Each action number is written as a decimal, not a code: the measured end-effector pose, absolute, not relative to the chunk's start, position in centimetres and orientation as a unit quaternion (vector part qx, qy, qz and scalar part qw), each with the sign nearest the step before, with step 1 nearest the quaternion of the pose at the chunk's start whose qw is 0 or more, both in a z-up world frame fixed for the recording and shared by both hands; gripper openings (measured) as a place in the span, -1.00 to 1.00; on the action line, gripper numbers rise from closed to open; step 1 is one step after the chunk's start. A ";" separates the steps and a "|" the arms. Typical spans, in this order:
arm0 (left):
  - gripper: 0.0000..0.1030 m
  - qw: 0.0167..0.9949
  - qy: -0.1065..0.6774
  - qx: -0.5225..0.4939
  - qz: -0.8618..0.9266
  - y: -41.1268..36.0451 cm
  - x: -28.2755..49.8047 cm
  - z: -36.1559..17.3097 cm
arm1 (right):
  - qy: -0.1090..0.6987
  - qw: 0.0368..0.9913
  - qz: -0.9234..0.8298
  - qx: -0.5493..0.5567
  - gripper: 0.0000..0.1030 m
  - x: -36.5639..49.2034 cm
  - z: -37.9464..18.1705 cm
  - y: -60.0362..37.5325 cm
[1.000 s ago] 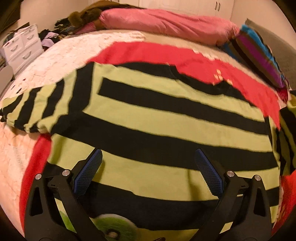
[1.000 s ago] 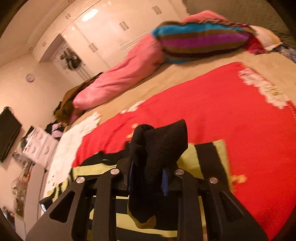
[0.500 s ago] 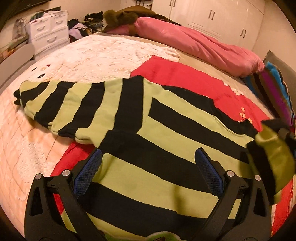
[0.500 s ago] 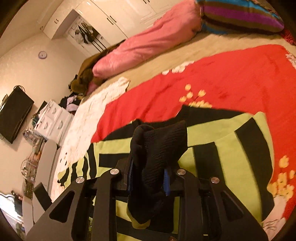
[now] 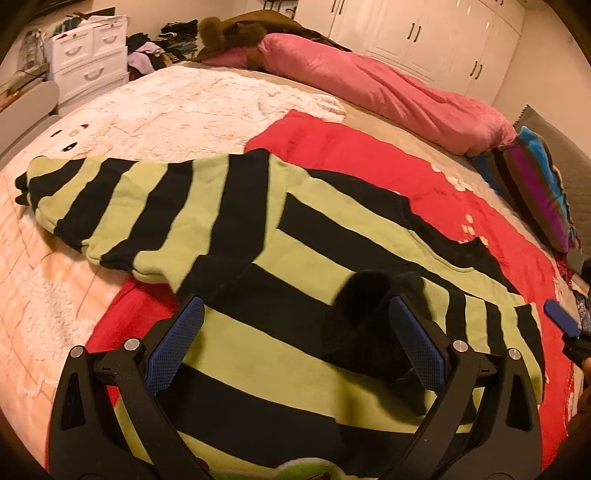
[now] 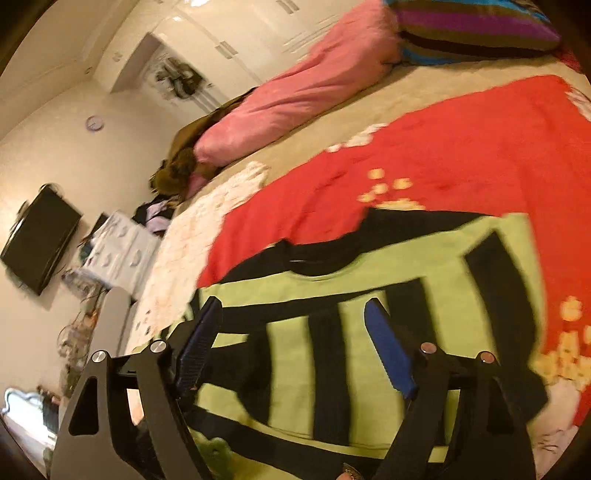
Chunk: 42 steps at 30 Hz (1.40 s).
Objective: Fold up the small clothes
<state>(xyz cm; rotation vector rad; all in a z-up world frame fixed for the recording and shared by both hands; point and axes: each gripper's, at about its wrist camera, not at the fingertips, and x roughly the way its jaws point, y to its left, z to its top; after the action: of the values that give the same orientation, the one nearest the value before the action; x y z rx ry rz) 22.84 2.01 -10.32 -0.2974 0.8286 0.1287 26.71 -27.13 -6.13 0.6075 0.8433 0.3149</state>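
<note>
The striped sweater (image 5: 295,266) lies flat across the red blanket (image 5: 369,147), green and black bands running wide. Its one sleeve (image 5: 122,206) stretches out over the white fleece blanket (image 5: 166,110), cuff at the far end, lower edge curling just off the fleece. The other sleeve (image 5: 461,314) is folded in over the body, black cuff (image 5: 369,295) landing mid-chest, just ahead of the left gripper (image 5: 295,343).

That left gripper hangs over the sweater's lower half, jaws spread wide, blue pads (image 5: 173,347) bare, nothing between them. The right gripper (image 6: 295,343) is spread wide too, holding nothing, poised over the folded sleeve with stripes blurred beneath it. In the left wrist view its blue fingertip shows at the sweater's side edge.

Open bed all around: red blanket runs clear beyond the collar (image 6: 314,262) to the tan sheet (image 6: 424,92), and the fleece gives room past the stretched sleeve. The pink duvet (image 5: 388,85) rolls along the far side, striped pillow (image 5: 532,184) at the corner, white drawers (image 5: 92,55) and wardrobe doors (image 5: 424,33) well back. A wall television (image 6: 40,236) shows in the right view.
</note>
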 end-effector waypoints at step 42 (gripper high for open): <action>-0.81 0.934 0.333 -0.127 -0.016 0.6 26.2 -8.2 | 0.437 0.889 0.038 0.133 0.68 21.2 -10.5 -29.6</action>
<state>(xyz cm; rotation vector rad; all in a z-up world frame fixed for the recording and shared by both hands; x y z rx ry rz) 26.24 0.57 -8.21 -0.2589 0.6815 -0.0334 21.17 -29.65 -10.49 0.2771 0.9081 0.0782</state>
